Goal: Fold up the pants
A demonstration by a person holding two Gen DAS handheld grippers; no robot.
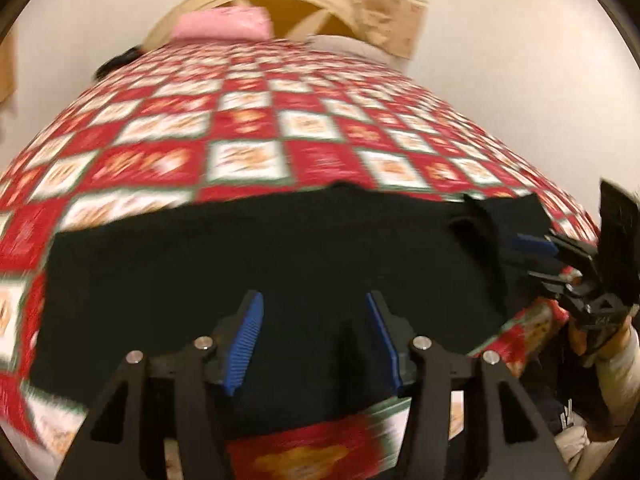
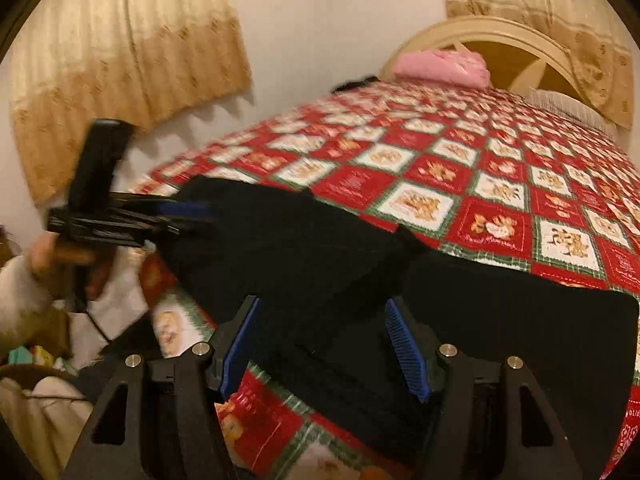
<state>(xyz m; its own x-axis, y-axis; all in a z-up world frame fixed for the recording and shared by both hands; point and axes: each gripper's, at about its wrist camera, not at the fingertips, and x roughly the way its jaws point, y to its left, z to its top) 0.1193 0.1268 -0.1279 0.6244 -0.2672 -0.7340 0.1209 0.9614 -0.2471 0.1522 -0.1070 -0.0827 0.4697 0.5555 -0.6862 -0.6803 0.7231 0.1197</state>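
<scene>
Left wrist view: the left hand-held gripper (image 1: 314,340) is released, its blue pads (image 1: 245,344) spread wide with black cloth showing between them. It hangs over the near edge of the pants (image 1: 260,256). The pants lie flat on the bed (image 1: 248,120), across the near part of a red-and-white checked quilt (image 1: 320,160). One end of the pants reaches toward the frame's left; the other end, at right, shows a folded or bunched flap.

The right hand-held gripper (image 1: 532,246) appears at the right edge of this view, at that bunched end. Motion blur hides its pad spacing here.

Right wrist view: the right hand-held gripper (image 2: 326,344) is also released, pads (image 2: 406,348) wide apart, positioned over a layered section of the pants (image 2: 320,264) near the bed edge (image 2: 256,408). The left hand-held gripper (image 2: 192,210) enters from the left, its blue tips touching or just over the far end of the cloth; the blur makes contact uncertain.

At the head of the bed, a pink pillow (image 2: 444,65) rests against a curved cream headboard (image 2: 488,28). Tan curtains (image 2: 120,52) hang on the wall behind.
</scene>
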